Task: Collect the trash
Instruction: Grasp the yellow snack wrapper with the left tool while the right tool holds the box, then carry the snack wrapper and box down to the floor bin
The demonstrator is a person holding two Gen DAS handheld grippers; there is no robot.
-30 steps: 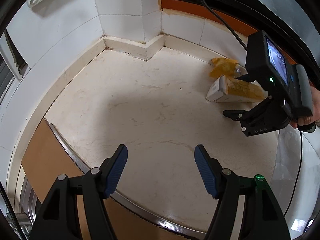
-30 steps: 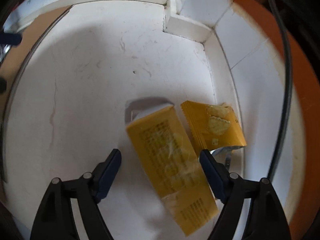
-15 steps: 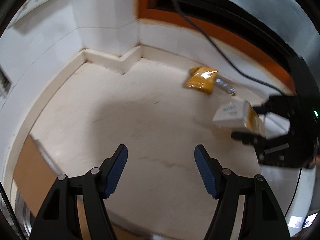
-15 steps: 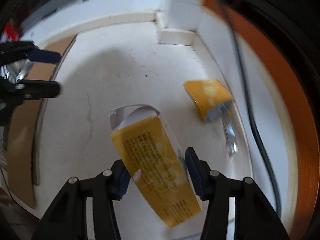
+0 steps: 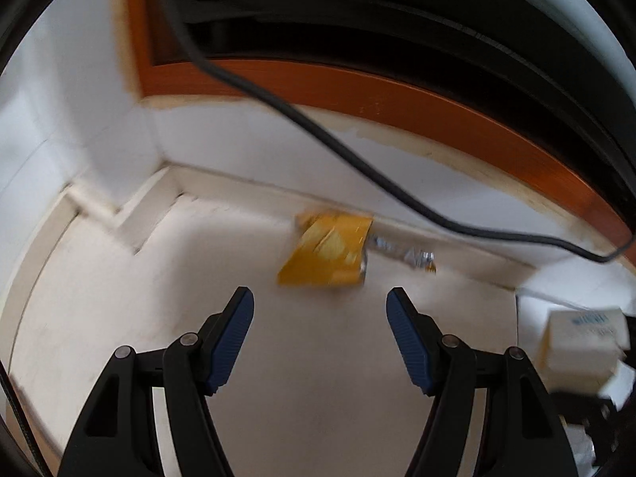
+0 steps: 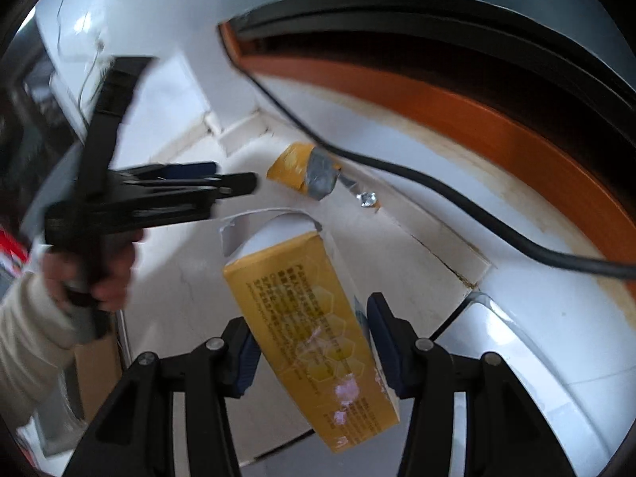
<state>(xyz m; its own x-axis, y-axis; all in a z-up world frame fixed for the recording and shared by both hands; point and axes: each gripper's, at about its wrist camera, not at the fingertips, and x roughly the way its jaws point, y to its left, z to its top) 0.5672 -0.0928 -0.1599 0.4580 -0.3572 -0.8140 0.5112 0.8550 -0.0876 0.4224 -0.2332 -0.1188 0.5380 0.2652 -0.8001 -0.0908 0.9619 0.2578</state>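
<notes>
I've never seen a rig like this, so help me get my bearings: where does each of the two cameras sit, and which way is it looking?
Left wrist: sits on the left gripper, looking down past its open fingers at the yellow snack packet on the floor by the wall.
Right wrist: sits on the right gripper, looking down at the yellow carton that it clamps; the left hand and a sleeve show.
Shared: the packet, the black cable, the carton.

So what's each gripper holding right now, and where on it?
The right gripper clamps the yellow carton across its long sides, near the lower end. The left gripper is open and holds nothing.
</notes>
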